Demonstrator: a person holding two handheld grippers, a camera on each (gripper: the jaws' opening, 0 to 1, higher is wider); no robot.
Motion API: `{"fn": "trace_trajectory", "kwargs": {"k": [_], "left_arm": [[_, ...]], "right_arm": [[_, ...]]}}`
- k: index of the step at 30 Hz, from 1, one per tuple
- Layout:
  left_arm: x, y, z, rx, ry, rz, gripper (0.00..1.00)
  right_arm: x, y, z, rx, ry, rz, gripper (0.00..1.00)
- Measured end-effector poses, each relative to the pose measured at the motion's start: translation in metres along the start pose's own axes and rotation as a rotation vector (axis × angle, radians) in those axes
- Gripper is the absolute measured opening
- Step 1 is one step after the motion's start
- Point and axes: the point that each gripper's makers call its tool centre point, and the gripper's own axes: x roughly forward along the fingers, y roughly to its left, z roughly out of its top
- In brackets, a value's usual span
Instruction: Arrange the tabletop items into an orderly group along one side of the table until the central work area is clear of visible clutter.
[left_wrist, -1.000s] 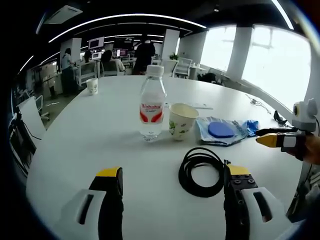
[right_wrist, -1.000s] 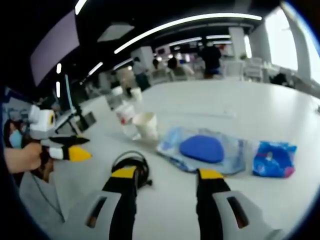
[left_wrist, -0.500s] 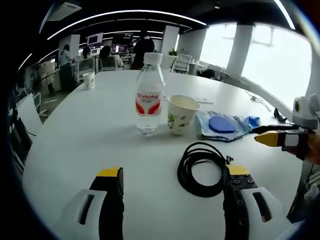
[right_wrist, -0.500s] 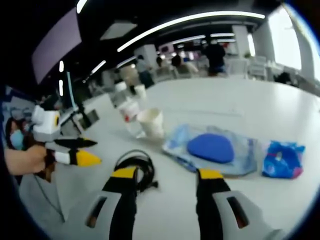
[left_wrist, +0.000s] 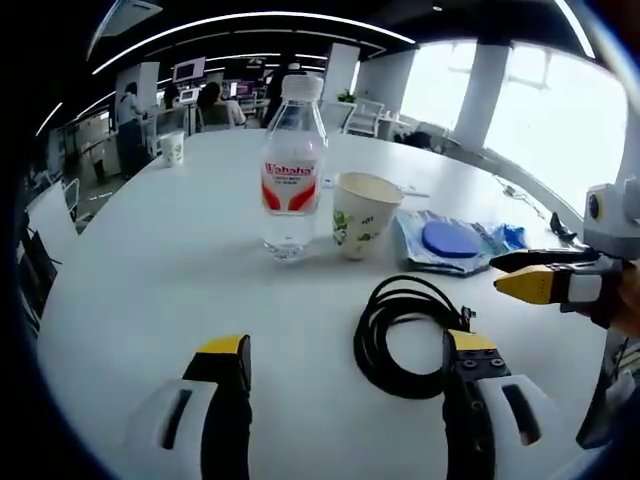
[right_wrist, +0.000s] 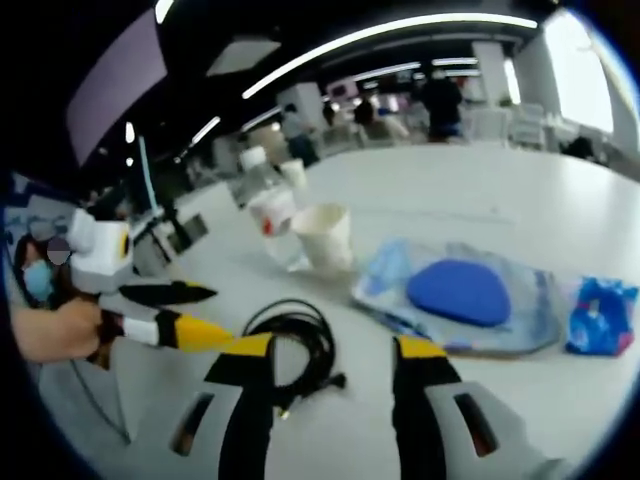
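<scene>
1. Open-plan office with strip lights and bright windows behind; a wide white desk (left_wrist: 150, 260) carries the clutter near its middle.
2. Water bottle (left_wrist: 292, 170) and paper cup (left_wrist: 361, 213) stand upright just beside each other; to their right lies a clear packet holding a blue pad (left_wrist: 450, 240), and a small blue wrapper (right_wrist: 600, 315) beyond that.
3. Coiled black cable (left_wrist: 405, 325) lies nearest, just ahead of the left hand-held gripper (left_wrist: 345, 350), whose jaws stand wide with nothing between them.
4. Right hand-held gripper (right_wrist: 335, 355) is likewise spread wide and empty, aimed between cable and packet, probably lining up a first pick.
5. Nothing looks grouped along an edge yet.
</scene>
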Motion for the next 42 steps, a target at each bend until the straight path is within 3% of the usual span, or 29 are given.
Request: {"fn": "trace_trajectory", "kwargs": {"k": [10,13,19,30,35,42], "left_arm": [[0.014,-0.004,-0.009,0.011,0.027,-0.012,0.76],[0.018,-0.003,-0.014,0.067,0.056,0.004,0.76],[0.021,-0.006,-0.017,0.097,0.061,0.006,0.73],[0.026,-0.006,-0.018,0.099,0.056,0.02,0.7],[0.028,-0.003,-0.019,0.162,0.07,0.05,0.63],[0.029,-0.012,-0.019,0.186,0.047,0.049,0.48]], "right_arm": [[0.016,0.005,-0.009,-0.031,0.039,0.017,0.43],[0.02,0.008,-0.013,-0.046,0.052,0.021,0.43],[0.03,0.014,-0.019,-0.096,0.08,0.027,0.42],[0.037,0.012,-0.028,-0.099,0.105,0.016,0.4],[0.04,0.012,-0.035,-0.103,0.132,0.011,0.38],[0.042,0.01,-0.043,-0.131,0.16,-0.004,0.31]]}}
